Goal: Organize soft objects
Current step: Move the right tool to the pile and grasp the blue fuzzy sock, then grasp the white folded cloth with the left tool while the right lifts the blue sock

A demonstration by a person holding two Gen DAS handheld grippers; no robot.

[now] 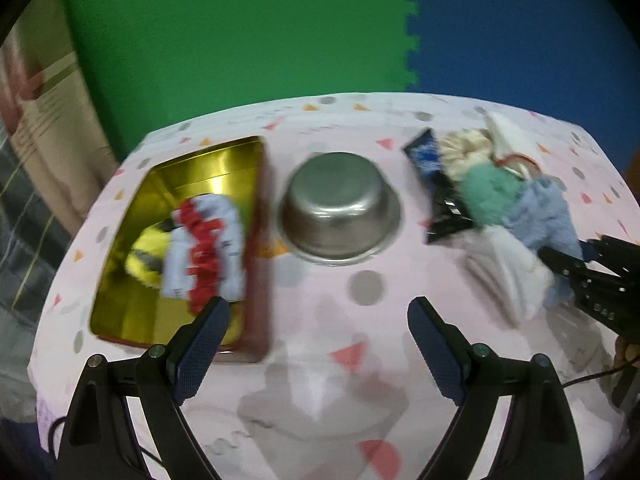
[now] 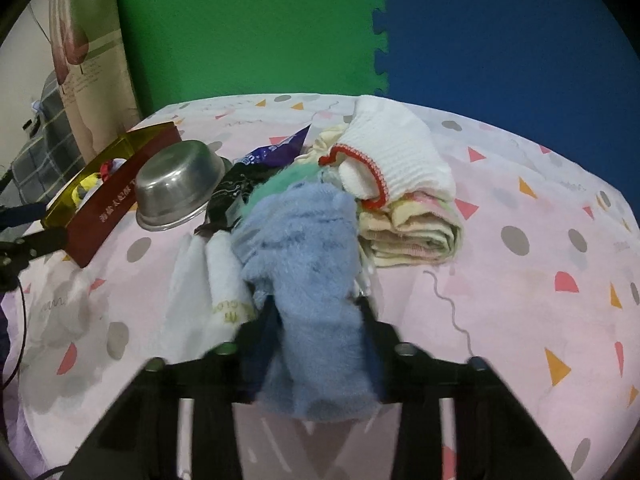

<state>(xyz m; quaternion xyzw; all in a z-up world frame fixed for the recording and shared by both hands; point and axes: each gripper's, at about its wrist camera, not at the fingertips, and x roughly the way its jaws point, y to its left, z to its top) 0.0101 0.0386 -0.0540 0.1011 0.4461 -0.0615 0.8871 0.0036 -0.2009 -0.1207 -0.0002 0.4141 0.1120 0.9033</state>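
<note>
A gold tin box (image 1: 132, 272) with red sides sits at the left and holds a yellow plush (image 1: 146, 254) and a white and red cloth (image 1: 206, 244). My left gripper (image 1: 318, 344) is open and empty above the table's front. My right gripper (image 2: 316, 312) is shut on a fluffy blue sock (image 2: 304, 248), which also shows in the left wrist view (image 1: 546, 216). The sock lies on a pile with a green fluffy item (image 1: 490, 190), a white cloth (image 2: 212, 272), a white sock with red trim (image 2: 396, 152) and folded cream towels (image 2: 412, 232).
A steel bowl (image 1: 340, 208) stands in the middle, also in the right wrist view (image 2: 176, 188). Dark snack packets (image 1: 434, 184) lie beside the pile. The table has a pink patterned cloth (image 1: 320, 400). Green and blue foam mats (image 1: 240, 32) form the back wall.
</note>
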